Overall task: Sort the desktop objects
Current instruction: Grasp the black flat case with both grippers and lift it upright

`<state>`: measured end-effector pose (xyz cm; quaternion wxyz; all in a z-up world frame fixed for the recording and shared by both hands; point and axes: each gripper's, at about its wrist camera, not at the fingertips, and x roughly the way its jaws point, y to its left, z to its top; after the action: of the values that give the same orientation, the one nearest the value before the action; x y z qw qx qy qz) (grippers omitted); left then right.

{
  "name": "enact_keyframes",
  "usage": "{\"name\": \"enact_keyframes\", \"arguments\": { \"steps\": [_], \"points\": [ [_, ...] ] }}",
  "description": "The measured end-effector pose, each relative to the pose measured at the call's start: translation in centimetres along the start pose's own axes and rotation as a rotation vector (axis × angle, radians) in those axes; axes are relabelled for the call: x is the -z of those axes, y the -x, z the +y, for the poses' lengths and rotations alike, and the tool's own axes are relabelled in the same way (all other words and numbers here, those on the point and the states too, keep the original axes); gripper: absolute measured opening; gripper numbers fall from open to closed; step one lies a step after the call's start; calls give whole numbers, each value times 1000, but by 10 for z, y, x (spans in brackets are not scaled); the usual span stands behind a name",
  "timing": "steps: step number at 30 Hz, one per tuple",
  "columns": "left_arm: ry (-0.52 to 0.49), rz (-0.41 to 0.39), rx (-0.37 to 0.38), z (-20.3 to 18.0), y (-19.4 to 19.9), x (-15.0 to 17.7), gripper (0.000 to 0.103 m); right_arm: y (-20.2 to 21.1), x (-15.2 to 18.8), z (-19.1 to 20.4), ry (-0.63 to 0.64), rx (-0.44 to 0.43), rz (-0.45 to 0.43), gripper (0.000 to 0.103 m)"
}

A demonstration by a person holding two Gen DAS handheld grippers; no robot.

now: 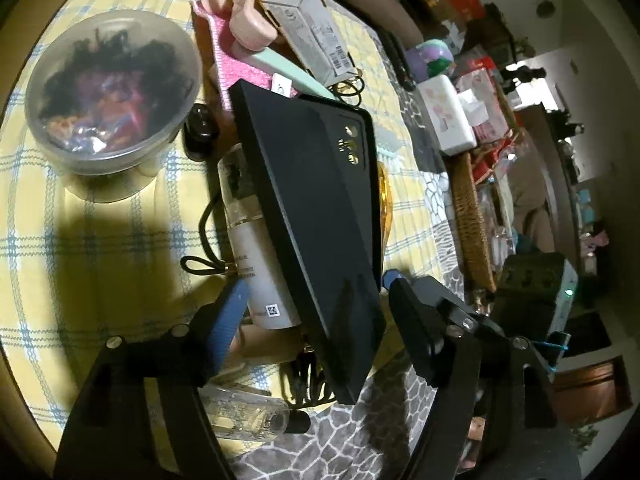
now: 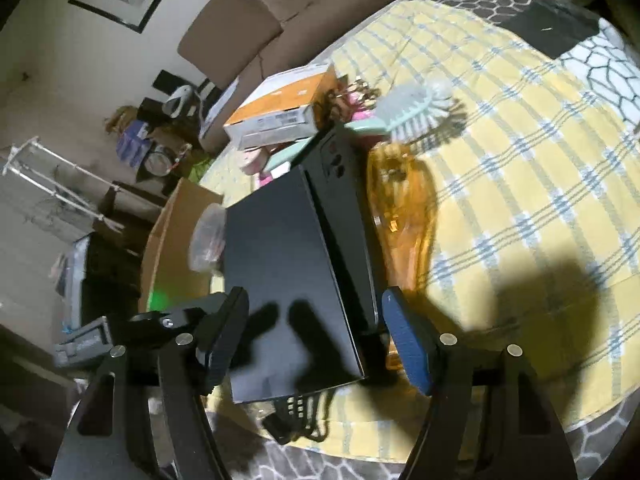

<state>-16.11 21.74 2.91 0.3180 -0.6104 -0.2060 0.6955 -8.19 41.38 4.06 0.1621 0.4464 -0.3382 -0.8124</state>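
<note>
Black box tilting between both grippers

The left gripper point(image 1: 312, 320) and right gripper point(image 2: 316, 336) are both standing part-open astride the black box point(image 1: 316, 208), pads apparently not pressing – it is leaning on a white bottle point(image 1: 256, 256) beneath, amber brush point(image 2: 404, 216) just beside, grey-orange carton point(image 2: 280, 108) beyond; unclamped, it risks sliding off and scattering that clutter
</note>
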Motion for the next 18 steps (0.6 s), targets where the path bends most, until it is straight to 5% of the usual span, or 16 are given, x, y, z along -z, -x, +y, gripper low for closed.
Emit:
{"name": "enact_keyframes", "arguments": {
  "steps": [6,15,18],
  "points": [
    [45,5,33,10,-3,6,63,-10,10,18,48,-20,50,62],
    [22,-8,20,3,-2,7,60,-23,7,1,10,5,63,60],
    [-3,-18,25,1,5,7,53,-27,11,1,-20,-55,73,46]
  ]
}}
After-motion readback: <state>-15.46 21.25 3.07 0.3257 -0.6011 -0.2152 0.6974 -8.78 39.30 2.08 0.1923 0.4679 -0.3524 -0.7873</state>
